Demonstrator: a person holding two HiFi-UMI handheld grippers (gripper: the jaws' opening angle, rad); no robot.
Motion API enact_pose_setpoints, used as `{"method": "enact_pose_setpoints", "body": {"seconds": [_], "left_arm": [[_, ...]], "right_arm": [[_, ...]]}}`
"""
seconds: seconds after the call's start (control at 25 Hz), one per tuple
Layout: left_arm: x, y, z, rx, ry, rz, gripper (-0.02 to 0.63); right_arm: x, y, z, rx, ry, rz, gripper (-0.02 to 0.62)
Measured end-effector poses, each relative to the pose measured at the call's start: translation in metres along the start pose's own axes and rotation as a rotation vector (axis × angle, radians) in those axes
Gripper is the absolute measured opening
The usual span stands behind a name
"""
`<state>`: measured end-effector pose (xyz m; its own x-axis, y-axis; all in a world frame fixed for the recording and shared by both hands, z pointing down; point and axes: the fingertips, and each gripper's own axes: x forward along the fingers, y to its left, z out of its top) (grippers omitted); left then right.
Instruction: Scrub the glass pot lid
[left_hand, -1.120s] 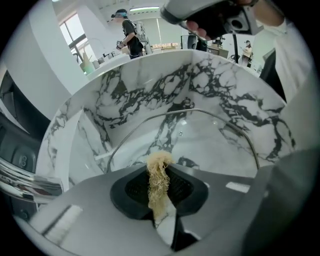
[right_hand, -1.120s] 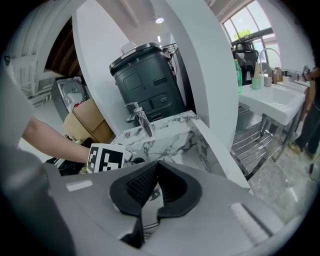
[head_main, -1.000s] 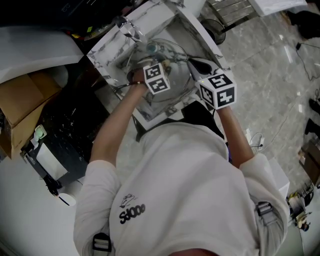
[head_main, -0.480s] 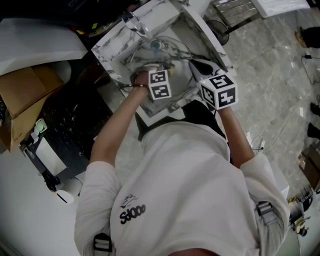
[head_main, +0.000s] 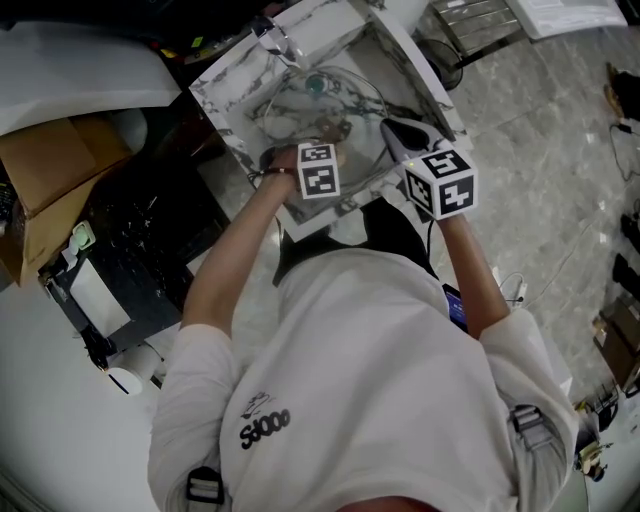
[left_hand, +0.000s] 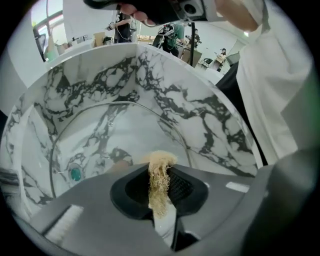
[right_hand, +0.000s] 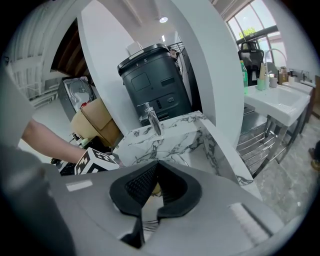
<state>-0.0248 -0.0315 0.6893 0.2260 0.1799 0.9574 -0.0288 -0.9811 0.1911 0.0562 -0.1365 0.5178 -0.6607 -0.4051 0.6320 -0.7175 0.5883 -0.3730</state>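
Note:
The glass pot lid (head_main: 318, 100) lies tilted in the marble sink (head_main: 225, 95), its teal knob (head_main: 315, 83) toward the far side. My left gripper (head_main: 322, 150) hangs over the lid's near part. In the left gripper view, the left gripper (left_hand: 159, 172) is shut on a tan fibrous scrubber (left_hand: 159, 186), with the lid's rim (left_hand: 120, 105) and knob (left_hand: 75, 173) below. My right gripper (head_main: 388, 127) sits at the lid's right edge. There the right gripper (right_hand: 154, 167) has its jaws shut tip to tip, apparently on the lid's rim (right_hand: 176, 159).
A chrome faucet (head_main: 272, 38) stands at the sink's far-left corner. A cardboard box (head_main: 50, 190) and dark clutter lie left of the sink. A black bin (right_hand: 150, 80) stands behind the sink, and a wire rack (right_hand: 260, 145) and a white washbasin (right_hand: 280, 100) to its right.
My left gripper has slid a little toward the sink's near side over the lid. The right gripper has stayed at the lid's right edge.

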Motion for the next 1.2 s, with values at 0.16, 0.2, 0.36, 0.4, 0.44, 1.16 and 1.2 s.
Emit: {"method": "enact_pose_setpoints", "body": {"seconds": [0.16,0.2,0.36,0.4,0.44,1.16,1.2], "left_arm": [[0.001,-0.022,-0.006,0.047,0.022,-0.091,0.051],[-0.003,-0.025,-0.008,0.053,0.024,-0.104,0.051],[-0.017,-0.043,-0.009,0.065,0.015,-0.190,0.051],[-0.020,-0.046,-0.007,0.076,0.006,-0.194,0.051],[-0.024,-0.048,-0.006,0.083,-0.006,-0.183,0.051],[-0.188,-0.045,0.023,-0.186,-0.628,0.344,0.052],[-0.203,-0.044,0.022,-0.203,-0.665,0.380,0.052]], "right_arm": [[-0.009,-0.002,0.001,0.007,-0.023,-0.040,0.003],[-0.011,0.001,0.001,0.012,-0.029,-0.045,0.003],[-0.023,0.017,-0.008,0.038,-0.051,-0.067,0.003],[-0.026,0.021,-0.011,0.040,-0.054,-0.075,0.003],[-0.029,0.026,-0.013,0.039,-0.057,-0.082,0.003],[-0.107,0.118,0.012,-0.076,-0.229,-0.238,0.003],[-0.112,0.124,0.015,-0.094,-0.239,-0.246,0.003]]}}
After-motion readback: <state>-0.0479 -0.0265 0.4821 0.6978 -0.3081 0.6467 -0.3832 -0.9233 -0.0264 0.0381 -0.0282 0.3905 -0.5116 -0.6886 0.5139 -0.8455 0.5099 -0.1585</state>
